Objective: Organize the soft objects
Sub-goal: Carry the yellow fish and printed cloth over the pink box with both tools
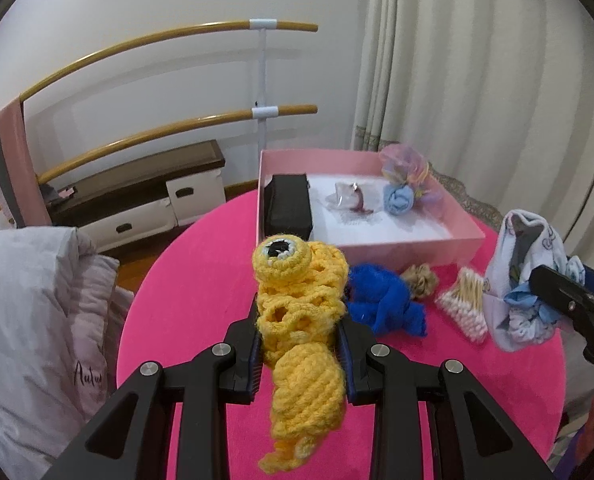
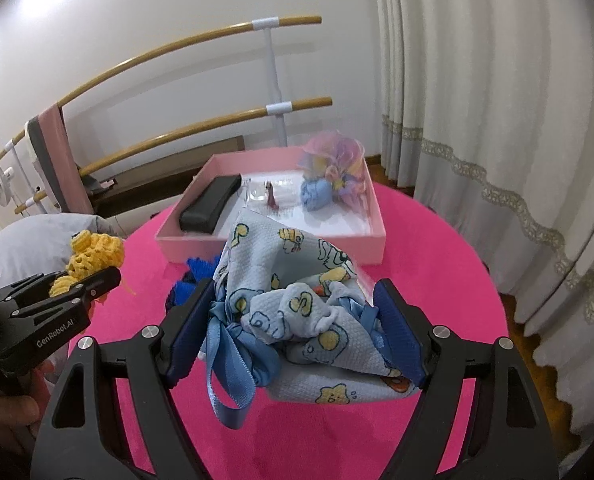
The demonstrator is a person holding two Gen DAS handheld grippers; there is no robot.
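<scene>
- Already boxed: a blue roll (image 1: 397, 197) and tulle bundle (image 1: 407, 168) in the pink box (image 1: 377, 246), upper centre.
- Your left gripper (image 1: 300, 330) is clamped on the yellow crochet toy (image 1: 297, 312) at frame centre; your right gripper (image 2: 293, 320) is clamped on the printed cloth pouch (image 2: 297, 280) — both are off the table.
- Left on the table (image 1: 193, 280), centre right: blue cloth (image 1: 381, 300), brown scrunchie (image 1: 421, 278), cotton swabs (image 1: 463, 304).

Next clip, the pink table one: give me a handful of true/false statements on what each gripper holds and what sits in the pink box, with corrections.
1. The left gripper is shut on the yellow crochet toy. True.
2. The right gripper is empty. False: it is closed on the light blue printed cloth bag with a ribbon.
3. The pink box is empty. False: it holds a black case, a rolled pale blue cloth and a pastel tulle bundle, among other things.
4. The dark blue cloth lies on the table in front of the box. True.
5. The cotton swab pack is inside the box. False: it lies on the pink table, outside the box.
</scene>
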